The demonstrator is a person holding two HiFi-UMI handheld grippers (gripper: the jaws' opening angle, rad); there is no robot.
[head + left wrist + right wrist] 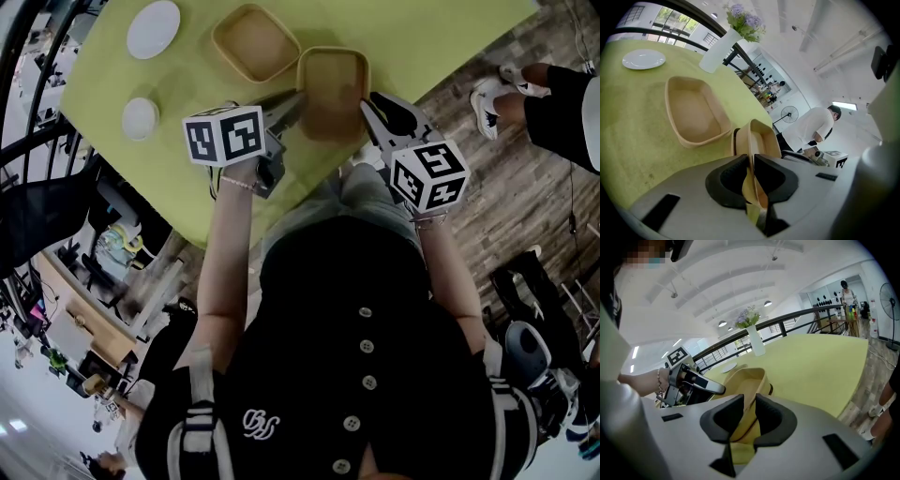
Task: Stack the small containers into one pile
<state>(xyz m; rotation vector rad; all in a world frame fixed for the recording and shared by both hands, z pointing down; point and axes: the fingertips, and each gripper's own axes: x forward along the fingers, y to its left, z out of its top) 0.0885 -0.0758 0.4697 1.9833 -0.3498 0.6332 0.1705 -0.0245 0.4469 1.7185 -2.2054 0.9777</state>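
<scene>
Two beige rectangular containers sit on the yellow-green table [422, 37]. The nearer container [333, 89] lies by the table's front edge, between my two grippers. My left gripper [298, 98] straddles its left wall, and that thin wall [764, 136] stands upright between the jaws [751, 161], which look slightly parted. My right gripper [367, 105] straddles the opposite wall; the wall [745, 380] runs through a visible gap between the jaws [750, 404]. The second container [255, 42] [693, 112] rests empty just beyond, to the left.
Two white plates [153, 28] [140, 118] lie at the table's far left. A white vase with flowers [717, 51] stands at the far edge. A person in white [815, 126] stands past the table, and someone's feet [506, 94] are on the wood floor at right.
</scene>
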